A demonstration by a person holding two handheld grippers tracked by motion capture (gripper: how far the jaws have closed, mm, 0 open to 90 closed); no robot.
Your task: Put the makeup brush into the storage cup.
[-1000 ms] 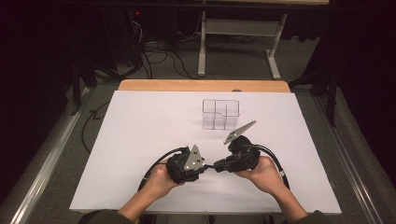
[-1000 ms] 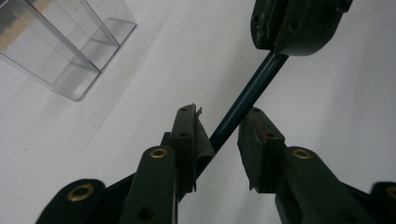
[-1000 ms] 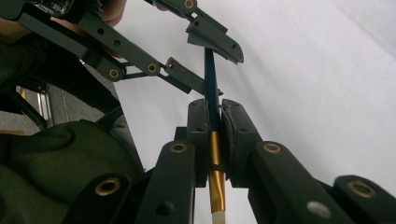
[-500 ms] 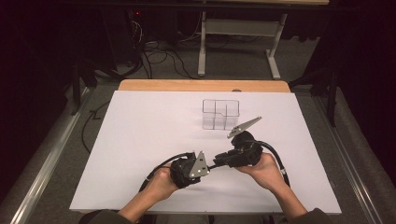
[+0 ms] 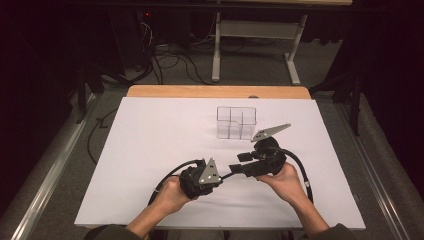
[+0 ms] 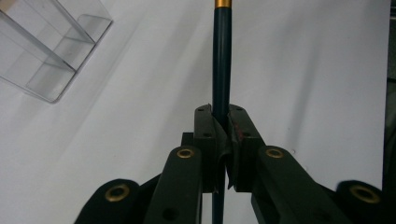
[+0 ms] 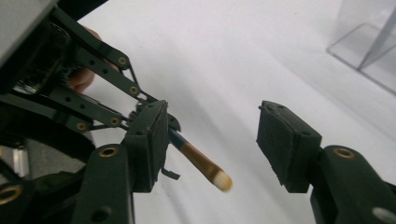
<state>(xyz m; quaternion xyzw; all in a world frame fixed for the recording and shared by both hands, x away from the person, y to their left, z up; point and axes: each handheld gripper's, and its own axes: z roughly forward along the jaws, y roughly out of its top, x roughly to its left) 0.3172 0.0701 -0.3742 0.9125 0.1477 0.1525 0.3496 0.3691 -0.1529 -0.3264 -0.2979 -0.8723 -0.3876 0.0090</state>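
We see a desk [image 5: 150, 150] under white sheet, with a clear divided box [image 5: 236, 122] standing beyond the hands. The left gripper [image 6: 223, 140] has its fingers clamped on a dark pencil [image 6: 222, 56], held low over the desk near the front. The right gripper [image 7: 212, 144] has its fingers apart around the pencil's gold-banded eraser end [image 7: 208, 168]. Risk, in our judgement: the hold is off-centre, so closing could lever the pencil sideways, or it could slip and fall short of the box.
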